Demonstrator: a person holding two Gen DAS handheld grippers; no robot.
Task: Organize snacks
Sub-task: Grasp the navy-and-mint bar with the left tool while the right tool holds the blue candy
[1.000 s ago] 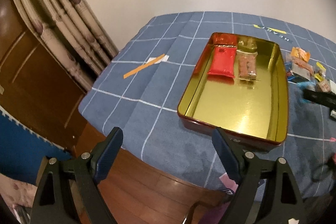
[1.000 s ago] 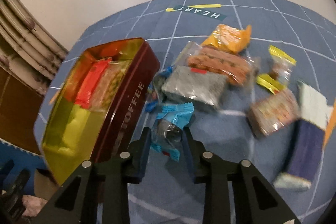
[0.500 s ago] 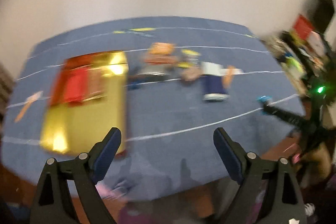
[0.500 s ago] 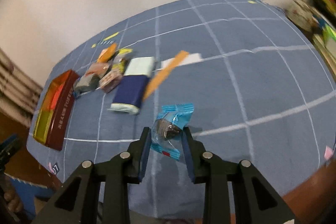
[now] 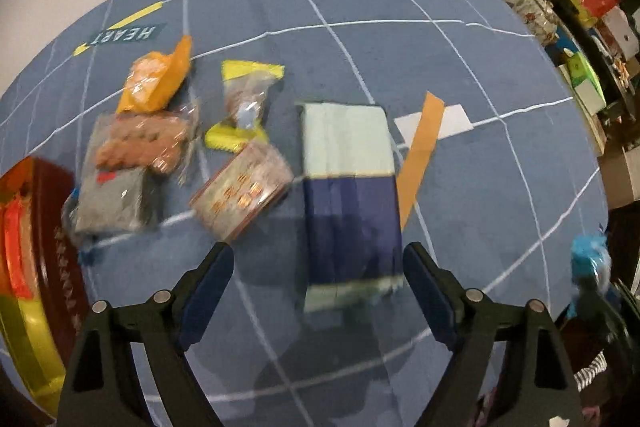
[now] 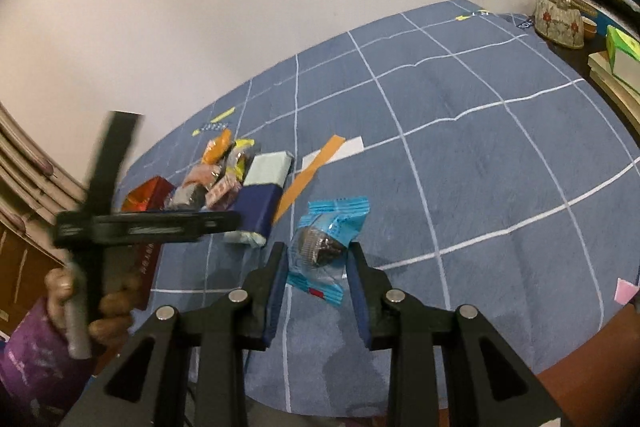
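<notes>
Our right tool pinches a blue-wrapped dark candy, well right of the red toffee tin. Our left tool hangs spread, empty, above the navy-and-mint packet beside that tin. We judge the crinkly wrapper could slip free.

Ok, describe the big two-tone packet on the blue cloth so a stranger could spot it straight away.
Start at the blue grid-lined tablecloth and find the heap of small snack wrappers. Just right of them, beside an orange paper strip, lies the flat rectangular packet. It is the largest, and the only one pale mint on one half and navy on the other.
</notes>
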